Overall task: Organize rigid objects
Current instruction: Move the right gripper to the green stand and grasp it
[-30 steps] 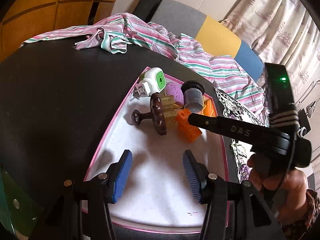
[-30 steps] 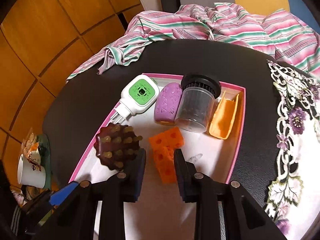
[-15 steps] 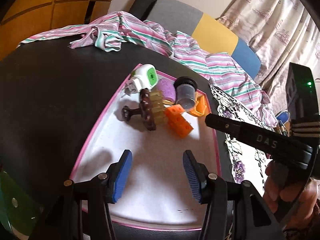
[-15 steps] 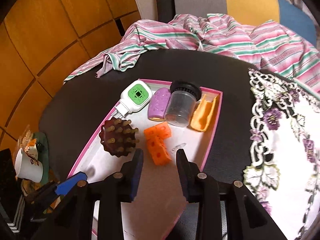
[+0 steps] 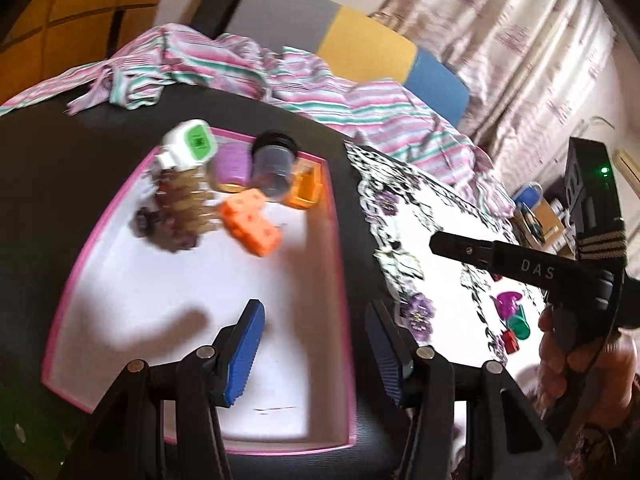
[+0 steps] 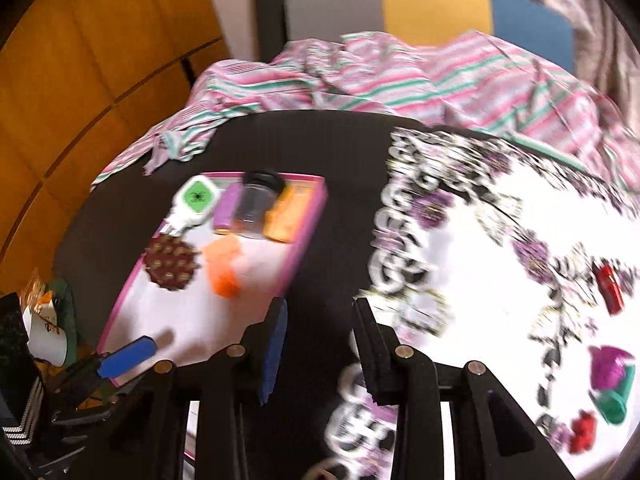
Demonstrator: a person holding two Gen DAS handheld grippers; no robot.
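Observation:
A pink-rimmed white tray (image 5: 338, 216) (image 6: 308, 220) on the black table holds an orange holed block (image 5: 252, 224) (image 6: 224, 268), a brown studded knob (image 5: 180, 212) (image 6: 172, 266), a green-and-white plug (image 5: 192, 146) (image 6: 194, 200), a purple piece (image 5: 230, 164), a dark jar (image 5: 274, 164) (image 6: 256, 204) and an orange scoop (image 5: 306, 188) (image 6: 286, 216). My left gripper (image 5: 316, 356) is open and empty over the tray's near right corner. My right gripper (image 6: 320, 348) is open and empty, over the table between tray and cloth. Small red, magenta and green pieces (image 6: 610, 376) (image 5: 512, 314) lie on the flowered cloth.
A white flowered cloth (image 6: 500, 240) (image 5: 432, 216) covers the table's right side. A striped garment (image 6: 360, 76) (image 5: 240, 68) lies at the far edge against a grey, yellow and blue chair back (image 6: 420, 4). A white cup (image 6: 44, 332) stands at the left.
My right gripper has let go of the orange block, pulled back and swung right toward the cloth. My left gripper has drifted right over the tray. Both views are motion-blurred.

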